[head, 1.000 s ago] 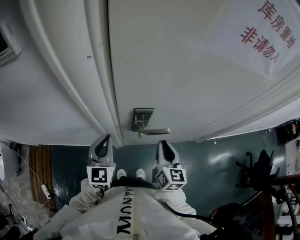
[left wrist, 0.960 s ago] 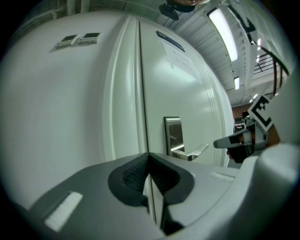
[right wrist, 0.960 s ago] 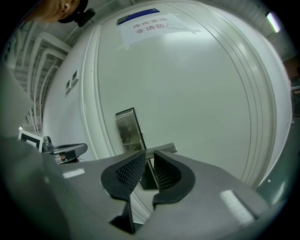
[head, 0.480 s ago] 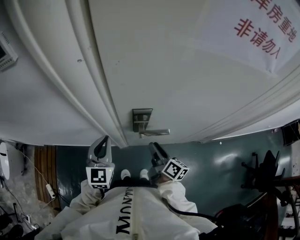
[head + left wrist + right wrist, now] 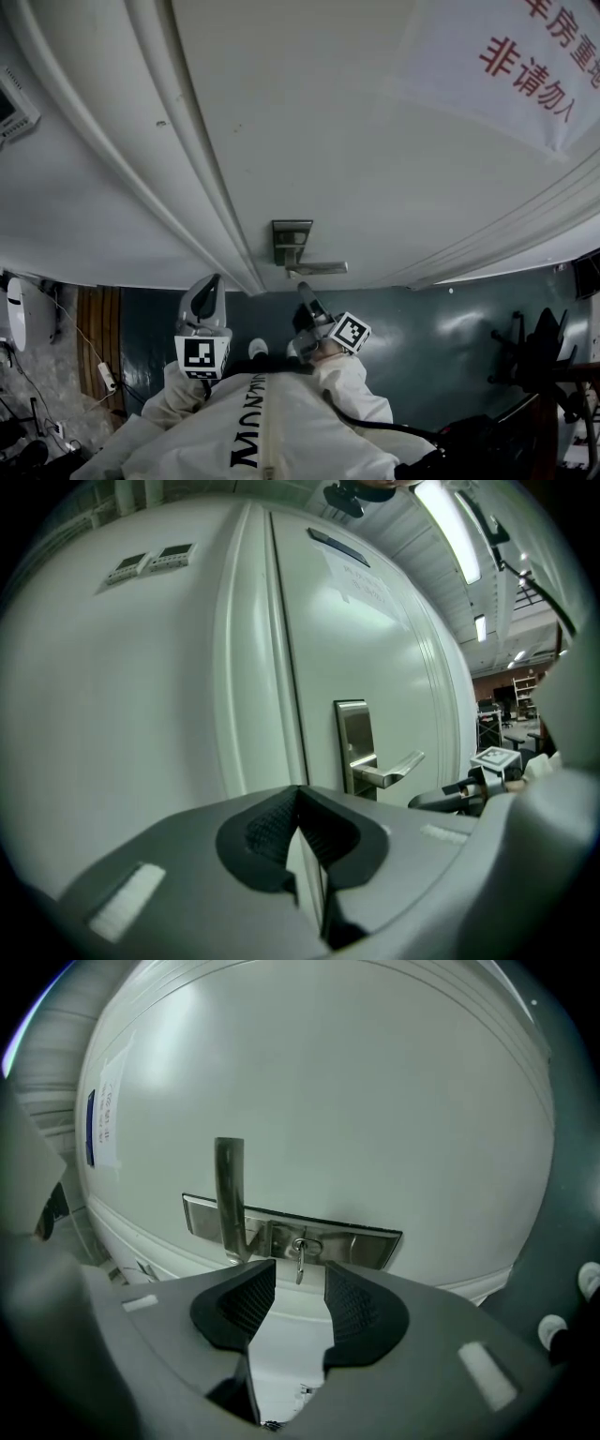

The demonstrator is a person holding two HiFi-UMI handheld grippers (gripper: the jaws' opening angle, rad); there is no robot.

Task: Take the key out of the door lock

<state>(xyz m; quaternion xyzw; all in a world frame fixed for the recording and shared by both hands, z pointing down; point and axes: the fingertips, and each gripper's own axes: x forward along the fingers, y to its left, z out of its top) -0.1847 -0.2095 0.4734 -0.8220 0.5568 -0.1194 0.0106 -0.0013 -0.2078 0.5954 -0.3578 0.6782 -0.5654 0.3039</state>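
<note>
A white door carrying a paper notice in red characters fills the head view above a person in a white suit who holds two grippers. The right gripper points level at the steel lock plate beside the lever handle. Its jaws, just opened wide, stand spread. The left gripper hangs back near the door's edge, its pads pressed together on nothing. The key sits in the lock, lined up with the gap between the right jaws, with neither pad touching it.
</note>
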